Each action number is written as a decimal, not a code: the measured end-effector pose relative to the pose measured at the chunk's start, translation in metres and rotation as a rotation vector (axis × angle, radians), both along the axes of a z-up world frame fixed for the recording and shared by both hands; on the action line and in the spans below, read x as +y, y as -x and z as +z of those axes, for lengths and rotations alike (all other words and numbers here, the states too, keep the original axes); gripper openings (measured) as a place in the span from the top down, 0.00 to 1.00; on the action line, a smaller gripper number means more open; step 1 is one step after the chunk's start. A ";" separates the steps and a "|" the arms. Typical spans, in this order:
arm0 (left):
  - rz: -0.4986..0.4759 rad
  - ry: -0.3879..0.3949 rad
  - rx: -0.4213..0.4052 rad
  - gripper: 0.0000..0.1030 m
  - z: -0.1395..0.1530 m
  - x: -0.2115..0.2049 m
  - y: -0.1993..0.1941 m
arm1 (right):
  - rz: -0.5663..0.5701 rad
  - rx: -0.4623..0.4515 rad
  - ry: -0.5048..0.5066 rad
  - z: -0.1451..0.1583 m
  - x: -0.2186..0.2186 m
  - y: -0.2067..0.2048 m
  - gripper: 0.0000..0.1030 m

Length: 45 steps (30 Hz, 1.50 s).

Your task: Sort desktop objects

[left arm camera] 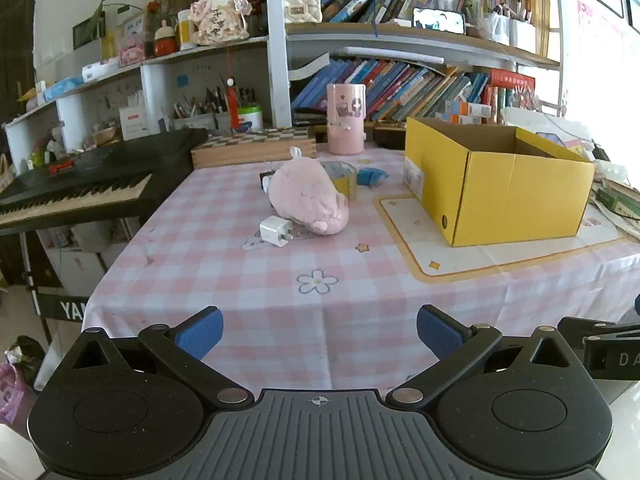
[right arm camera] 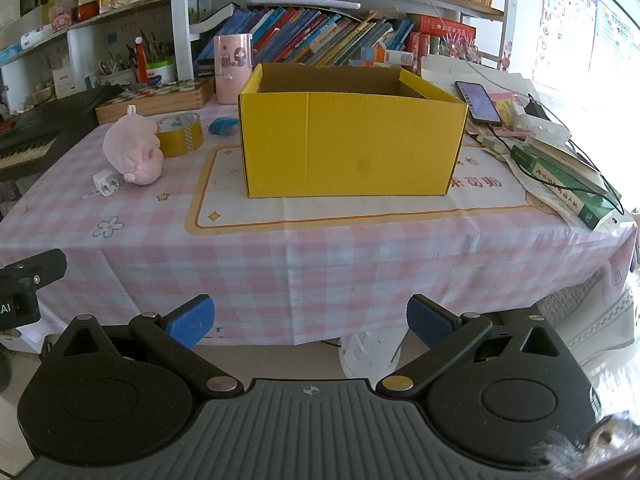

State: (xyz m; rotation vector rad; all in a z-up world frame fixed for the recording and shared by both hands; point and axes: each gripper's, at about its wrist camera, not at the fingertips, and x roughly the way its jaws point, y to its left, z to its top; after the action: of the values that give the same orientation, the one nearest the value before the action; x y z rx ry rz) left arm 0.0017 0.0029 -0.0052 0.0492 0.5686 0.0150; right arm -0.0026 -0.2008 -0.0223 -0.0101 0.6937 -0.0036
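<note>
An open yellow cardboard box (left arm camera: 500,196) (right arm camera: 352,148) stands on the pink checked tablecloth. Left of it lie a pink plush toy (left arm camera: 306,196) (right arm camera: 134,150), a white plug charger (left arm camera: 275,232) (right arm camera: 106,184), a roll of yellow tape (left arm camera: 344,180) (right arm camera: 180,134) and a small blue object (left arm camera: 372,177) (right arm camera: 222,125). My left gripper (left arm camera: 320,332) is open and empty, held off the table's front edge. My right gripper (right arm camera: 310,320) is open and empty, below the table's front edge, facing the box.
A pink cup (left arm camera: 345,119) (right arm camera: 233,69) and a wooden case (left arm camera: 252,148) stand at the back. A keyboard (left arm camera: 72,192) is at the left. A phone (right arm camera: 478,102), cables and books (right arm camera: 568,176) lie at the right. Bookshelves stand behind.
</note>
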 end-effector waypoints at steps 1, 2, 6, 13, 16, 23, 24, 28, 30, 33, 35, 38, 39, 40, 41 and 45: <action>0.001 0.001 -0.001 0.00 0.001 0.000 0.000 | 0.001 -0.001 0.000 0.000 0.000 0.000 0.00; 0.001 0.002 -0.002 0.00 0.001 0.001 0.000 | 0.001 -0.002 0.000 0.000 0.001 0.000 0.00; 0.002 0.003 -0.002 0.00 0.001 0.001 0.000 | 0.004 -0.006 -0.001 0.003 0.001 0.000 0.00; 0.003 0.004 -0.003 0.00 0.002 0.002 0.000 | 0.008 -0.004 -0.003 0.004 0.001 0.000 0.00; 0.006 0.006 -0.001 0.00 0.002 0.003 -0.001 | 0.014 -0.002 -0.006 0.004 0.001 0.000 0.00; 0.011 0.004 -0.001 0.00 0.003 0.004 -0.001 | 0.025 -0.004 -0.015 0.005 0.001 0.000 0.00; 0.013 0.002 -0.001 0.00 0.003 0.004 -0.002 | 0.026 -0.004 -0.017 0.005 0.001 0.000 0.00; 0.016 0.001 -0.003 0.00 0.003 0.004 -0.002 | 0.032 -0.005 -0.027 0.005 -0.001 0.000 0.00; 0.016 0.000 -0.002 0.00 0.003 0.004 -0.002 | 0.032 -0.005 -0.027 0.005 -0.001 0.001 0.00; 0.016 -0.002 0.000 0.00 0.003 0.005 -0.003 | 0.030 -0.003 -0.027 0.005 -0.001 0.000 0.00; 0.016 -0.002 0.001 0.00 0.004 0.005 -0.003 | 0.027 -0.001 -0.026 0.005 -0.001 0.000 0.00; 0.016 -0.001 0.001 0.00 0.004 0.005 -0.003 | 0.025 -0.002 -0.025 0.005 -0.001 -0.001 0.00; 0.015 -0.001 0.002 0.00 0.004 0.005 -0.003 | 0.026 -0.001 -0.025 0.005 -0.001 -0.001 0.00; 0.014 -0.002 0.003 0.00 0.004 0.004 -0.003 | 0.027 -0.001 -0.026 0.006 -0.001 -0.001 0.00; 0.012 -0.003 0.004 0.00 0.004 0.004 -0.004 | 0.027 -0.001 -0.026 0.006 -0.001 -0.001 0.00; 0.006 -0.008 0.003 0.00 0.004 0.003 -0.004 | 0.026 -0.001 -0.026 0.005 -0.001 -0.001 0.00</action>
State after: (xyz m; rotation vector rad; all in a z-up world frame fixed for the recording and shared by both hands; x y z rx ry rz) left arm 0.0060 0.0064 -0.0011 0.0556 0.5712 0.0236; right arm -0.0018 -0.2017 -0.0169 0.0061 0.6924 0.0300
